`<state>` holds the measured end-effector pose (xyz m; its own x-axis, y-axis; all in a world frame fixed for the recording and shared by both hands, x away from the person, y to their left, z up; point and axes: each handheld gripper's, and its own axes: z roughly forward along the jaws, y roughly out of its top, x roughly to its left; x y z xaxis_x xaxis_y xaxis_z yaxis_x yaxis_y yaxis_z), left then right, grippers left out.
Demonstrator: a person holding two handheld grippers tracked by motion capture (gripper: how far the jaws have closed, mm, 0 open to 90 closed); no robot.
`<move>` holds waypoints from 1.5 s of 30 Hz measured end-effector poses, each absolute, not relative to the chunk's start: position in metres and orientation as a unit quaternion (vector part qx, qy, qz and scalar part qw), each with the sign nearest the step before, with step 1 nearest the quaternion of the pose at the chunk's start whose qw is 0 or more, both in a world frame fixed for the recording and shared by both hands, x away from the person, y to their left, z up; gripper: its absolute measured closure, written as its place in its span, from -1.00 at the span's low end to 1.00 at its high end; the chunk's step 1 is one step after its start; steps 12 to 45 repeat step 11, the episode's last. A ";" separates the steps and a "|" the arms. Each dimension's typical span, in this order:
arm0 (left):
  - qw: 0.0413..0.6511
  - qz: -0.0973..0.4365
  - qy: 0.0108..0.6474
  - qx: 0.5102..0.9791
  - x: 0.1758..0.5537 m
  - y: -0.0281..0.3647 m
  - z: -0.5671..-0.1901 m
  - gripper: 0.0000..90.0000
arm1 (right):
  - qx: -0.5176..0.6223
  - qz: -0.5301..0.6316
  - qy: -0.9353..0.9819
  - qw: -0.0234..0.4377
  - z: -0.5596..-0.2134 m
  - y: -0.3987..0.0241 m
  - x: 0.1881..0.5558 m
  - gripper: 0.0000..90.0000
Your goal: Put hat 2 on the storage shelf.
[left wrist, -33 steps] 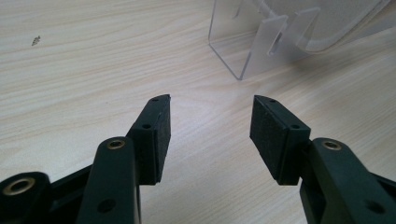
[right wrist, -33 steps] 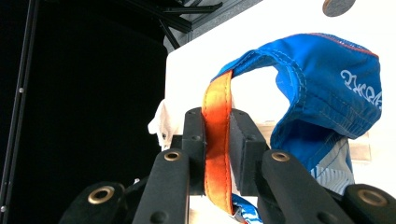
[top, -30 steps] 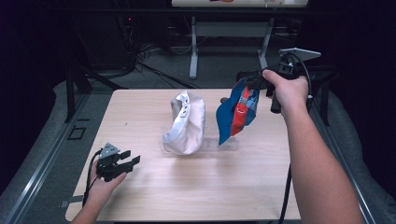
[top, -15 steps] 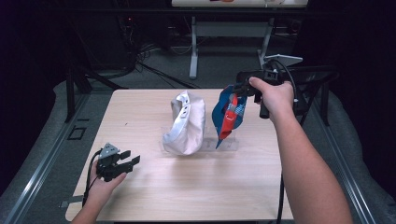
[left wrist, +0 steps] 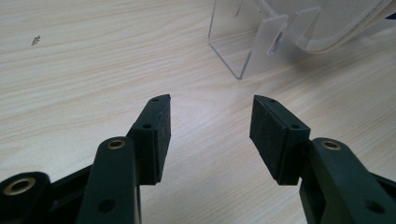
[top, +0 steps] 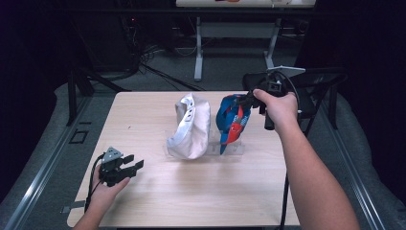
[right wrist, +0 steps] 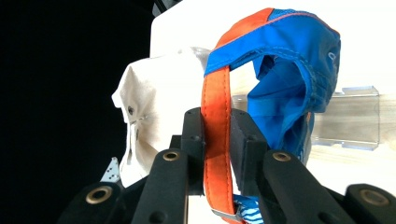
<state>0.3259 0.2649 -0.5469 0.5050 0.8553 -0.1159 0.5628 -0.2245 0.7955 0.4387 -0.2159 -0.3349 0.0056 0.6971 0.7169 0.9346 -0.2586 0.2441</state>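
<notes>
At the left of the high view, the person's left hand is resting the left tongs low on the wooden bench, near its front left corner, well apart from the caps. In the left gripper view the left tongs are standing fairly wide, nothing lying between the pads, with bare bench under them and the clear acrylic stand lying ahead.

Toward the middle of the bench, a white cap is sitting upright on the clear stand, its brim pointing down. Just to its right, a blue and orange cap is hanging over the same stand, its lower tip reaching down to the stand's right part.

At the right, the person's right hand is holding the right tongs at the top of the blue and orange cap. In the right gripper view the right tongs are standing narrow with the cap's orange strap running between them; the jaws have just been opening a little, and whether the pads are pressing on the strap cannot be told
</notes>
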 end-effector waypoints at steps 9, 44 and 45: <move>0.414 0.178 0.468 0.760 0.325 0.266 -0.546 0.08 | -0.678 -0.381 -0.624 0.076 -0.327 -0.220 0.423 0.32; 0.415 0.180 0.467 0.760 0.325 0.266 -0.546 0.07 | -0.672 -0.377 -0.634 0.061 -0.325 -0.222 0.416 0.26; 0.415 0.180 0.467 0.760 0.325 0.266 -0.546 0.07 | -0.672 -0.377 -0.634 0.061 -0.325 -0.222 0.416 0.26</move>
